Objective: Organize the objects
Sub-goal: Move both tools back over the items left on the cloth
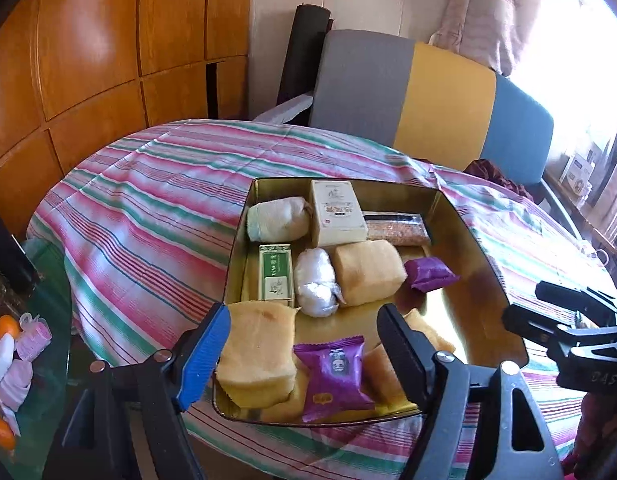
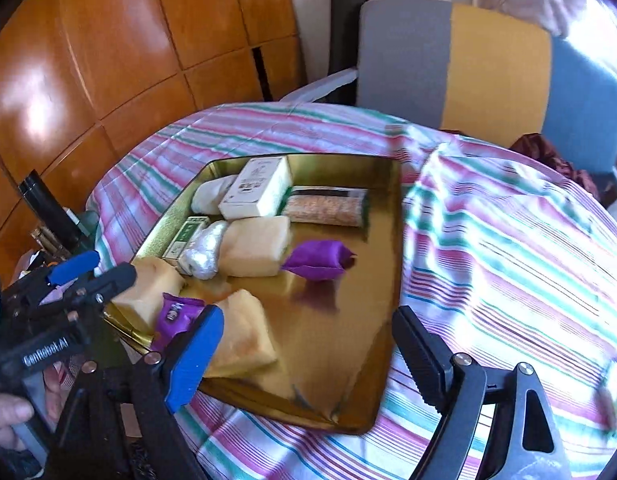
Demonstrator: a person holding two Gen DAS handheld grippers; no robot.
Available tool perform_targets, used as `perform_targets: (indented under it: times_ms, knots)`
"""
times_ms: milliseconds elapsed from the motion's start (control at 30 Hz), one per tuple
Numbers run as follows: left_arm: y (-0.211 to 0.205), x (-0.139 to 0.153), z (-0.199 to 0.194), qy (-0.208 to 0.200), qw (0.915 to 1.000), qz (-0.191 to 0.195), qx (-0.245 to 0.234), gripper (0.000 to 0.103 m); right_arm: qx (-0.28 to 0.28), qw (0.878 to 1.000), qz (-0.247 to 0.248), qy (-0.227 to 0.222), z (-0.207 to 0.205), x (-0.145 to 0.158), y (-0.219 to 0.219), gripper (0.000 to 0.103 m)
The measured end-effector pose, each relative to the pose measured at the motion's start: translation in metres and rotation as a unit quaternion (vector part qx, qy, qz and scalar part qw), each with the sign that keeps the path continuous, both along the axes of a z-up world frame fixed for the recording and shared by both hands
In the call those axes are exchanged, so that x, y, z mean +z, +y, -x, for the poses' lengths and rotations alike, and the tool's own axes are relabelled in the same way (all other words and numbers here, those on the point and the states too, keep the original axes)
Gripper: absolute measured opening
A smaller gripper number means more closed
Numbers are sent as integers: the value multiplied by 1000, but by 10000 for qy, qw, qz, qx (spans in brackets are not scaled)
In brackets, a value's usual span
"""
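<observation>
A gold metal tray [image 1: 474, 304] [image 2: 360, 368] sits on a striped tablecloth. It holds yellow cake pieces [image 1: 366, 272] [image 2: 258, 246], purple snack packets [image 1: 334, 376] [image 2: 318, 260], a white box [image 1: 338, 212] [image 2: 260, 186], a green box [image 1: 274, 272], a foil-wrapped lump [image 1: 316, 282] [image 2: 202, 254], a white wrapped bundle [image 1: 278, 218] and a grain bar packet [image 1: 396, 230] [image 2: 328, 206]. My left gripper [image 1: 304, 344] is open above the tray's near end, over a cake and a purple packet. My right gripper [image 2: 308, 352] is open and empty over the tray's near right part.
The striped cloth [image 1: 148, 208] [image 2: 508, 264] covers a round table. A grey, yellow and blue chair [image 1: 428, 92] [image 2: 488, 52] stands behind it. Wooden panels [image 1: 88, 40] line the left wall. A glass side table [image 1: 40, 360] at left holds oranges and pink items.
</observation>
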State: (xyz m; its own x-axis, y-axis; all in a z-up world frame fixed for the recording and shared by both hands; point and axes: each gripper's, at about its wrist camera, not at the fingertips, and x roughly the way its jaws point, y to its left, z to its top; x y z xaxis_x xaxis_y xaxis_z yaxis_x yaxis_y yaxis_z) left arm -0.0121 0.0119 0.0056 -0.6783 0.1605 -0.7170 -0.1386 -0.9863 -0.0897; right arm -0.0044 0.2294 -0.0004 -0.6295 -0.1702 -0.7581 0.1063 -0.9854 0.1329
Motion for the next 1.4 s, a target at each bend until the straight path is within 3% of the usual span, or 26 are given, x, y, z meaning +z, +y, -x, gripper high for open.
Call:
perform_targets:
  times_ms: [333,567,833,1033,1167,1400]
  knots:
    - [29,8,-2,32,9990,28,-441,70,-936,9956,-30,46,-30,7,85,88]
    - [61,13,-2,77,9963,35,-851,70,-2006,9796,-19,-119,-61,2,175,88]
    - [119,23,-3,161,9879,26,-1539,70,-3524,9345,215,-455,-97,-7,288,92]
    - [166,27,-10,247,9777,166,-2079,70,-4448,8916,670,-525,-123,-25,360,93]
    - [197,24,-12,203,9707,272,-2379,70,-4895,8622,1227,-439,-140,-35,384,93]
    - [249,13,-13,27,9575,434,-2852,65,-5263,8340,1622,-327,-158,-38,397,93]
